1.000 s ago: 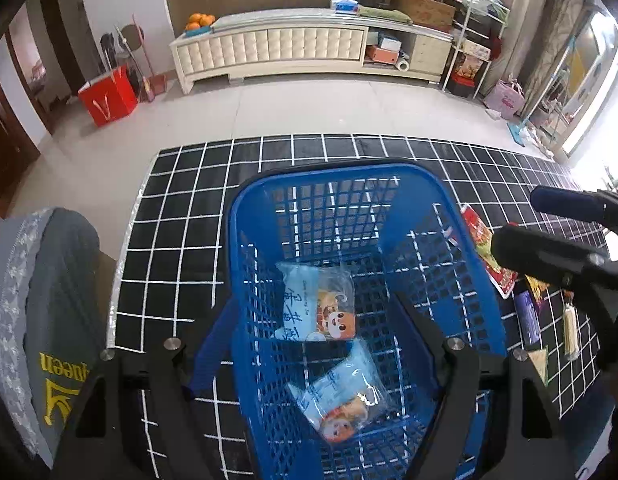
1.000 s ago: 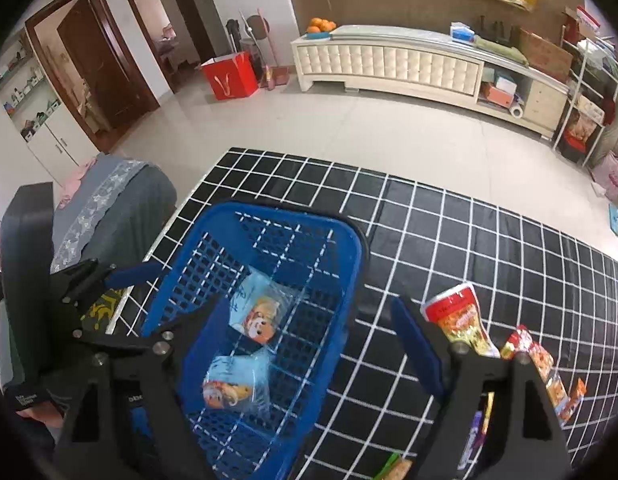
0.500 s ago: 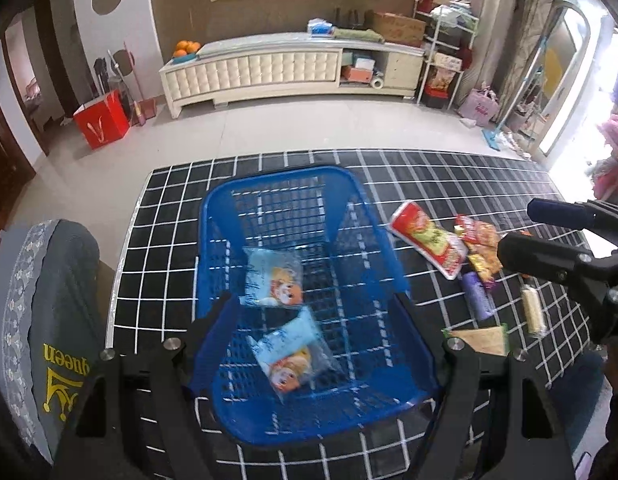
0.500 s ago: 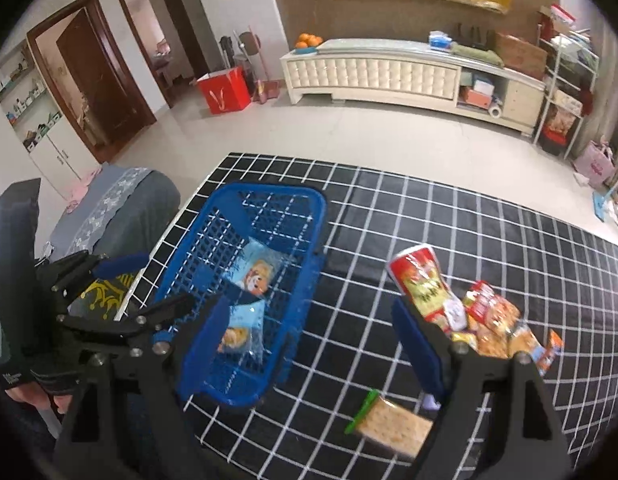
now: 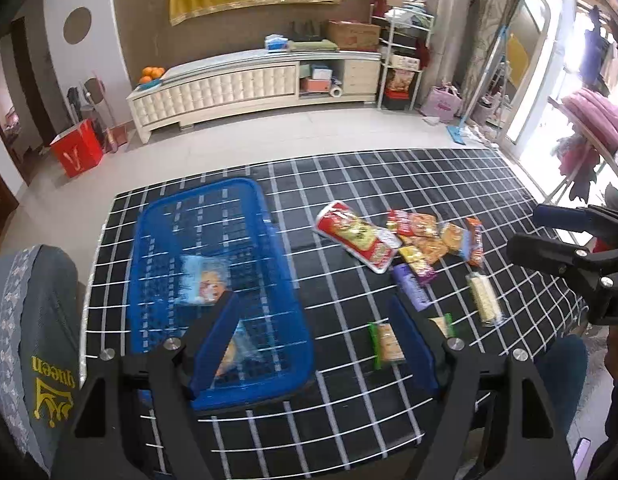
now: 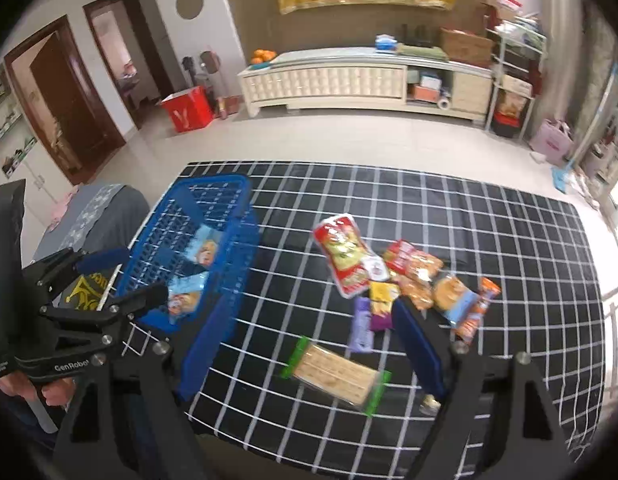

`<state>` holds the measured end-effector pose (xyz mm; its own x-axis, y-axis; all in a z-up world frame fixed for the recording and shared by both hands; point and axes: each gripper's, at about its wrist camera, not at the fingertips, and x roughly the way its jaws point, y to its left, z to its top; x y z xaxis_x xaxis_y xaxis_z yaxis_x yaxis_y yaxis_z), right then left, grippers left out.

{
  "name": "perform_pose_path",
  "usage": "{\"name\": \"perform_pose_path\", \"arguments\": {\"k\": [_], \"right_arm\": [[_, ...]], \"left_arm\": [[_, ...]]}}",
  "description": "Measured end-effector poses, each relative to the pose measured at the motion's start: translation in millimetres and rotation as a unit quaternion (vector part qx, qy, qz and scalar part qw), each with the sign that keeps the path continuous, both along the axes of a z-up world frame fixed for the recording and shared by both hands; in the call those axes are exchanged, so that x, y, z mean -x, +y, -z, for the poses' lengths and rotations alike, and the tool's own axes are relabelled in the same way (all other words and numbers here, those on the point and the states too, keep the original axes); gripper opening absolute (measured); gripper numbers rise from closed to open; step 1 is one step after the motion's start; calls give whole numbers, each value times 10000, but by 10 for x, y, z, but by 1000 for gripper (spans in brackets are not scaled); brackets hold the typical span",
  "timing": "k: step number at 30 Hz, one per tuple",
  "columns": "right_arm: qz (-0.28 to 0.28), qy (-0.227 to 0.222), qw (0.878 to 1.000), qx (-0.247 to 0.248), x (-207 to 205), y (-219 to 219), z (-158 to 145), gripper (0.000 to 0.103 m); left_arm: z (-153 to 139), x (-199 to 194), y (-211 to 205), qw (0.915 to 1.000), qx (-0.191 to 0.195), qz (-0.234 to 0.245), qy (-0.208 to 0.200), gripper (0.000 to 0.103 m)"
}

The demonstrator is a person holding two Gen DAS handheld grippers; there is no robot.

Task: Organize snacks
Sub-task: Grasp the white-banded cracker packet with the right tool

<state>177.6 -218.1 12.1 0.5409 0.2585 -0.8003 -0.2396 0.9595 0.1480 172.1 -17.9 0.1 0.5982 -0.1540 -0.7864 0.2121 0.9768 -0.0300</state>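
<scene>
Both tools have pulled back from the basket [image 5: 157, 216] — jaws wide, seemingly empty — snacks [image 6: 413, 268] beside it.

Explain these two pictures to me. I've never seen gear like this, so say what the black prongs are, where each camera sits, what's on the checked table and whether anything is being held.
There is no robot here. A person holds a two-finger tool in each hand, and each tool carries a wide-angle camera looking along its fingers. One picture comes from the left tool, the other from the right tool; the black prongs with blue pads are their fingers.

On the black checked tablecloth stands a blue basket with two light blue snack packets inside. Beside it lie loose snacks, including a red bag and a green-edged cracker pack.

Both tools are open and hold nothing.
</scene>
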Motion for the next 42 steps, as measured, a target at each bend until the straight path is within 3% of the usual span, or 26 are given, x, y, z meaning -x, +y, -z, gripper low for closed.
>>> {"name": "perform_pose_path", "arguments": {"k": [11,20,31,36,42], "right_arm": [[544,309,9980,-55,138,-735,358,86],[937,1134,9890,-137,10,-1208,1154,86],[1172,1929,9742,-85,-216,-1427,1927,86],[1200,2096,9704,-42,-274,-1428,2088,86],[1157,1997,9729,115,-217,-1355,2138,83]], "left_arm": [[385,-111,-798,9988,2,302,394,75],[956,-314,-1204,9945,4,478,927,75],[1487,-473,-1284,9883,-75,400,1471,75],[1548,-490,-1219,9868,-61,318,1586,75],[1556,-468,-1125,9860,55,263,1645,75]]}}
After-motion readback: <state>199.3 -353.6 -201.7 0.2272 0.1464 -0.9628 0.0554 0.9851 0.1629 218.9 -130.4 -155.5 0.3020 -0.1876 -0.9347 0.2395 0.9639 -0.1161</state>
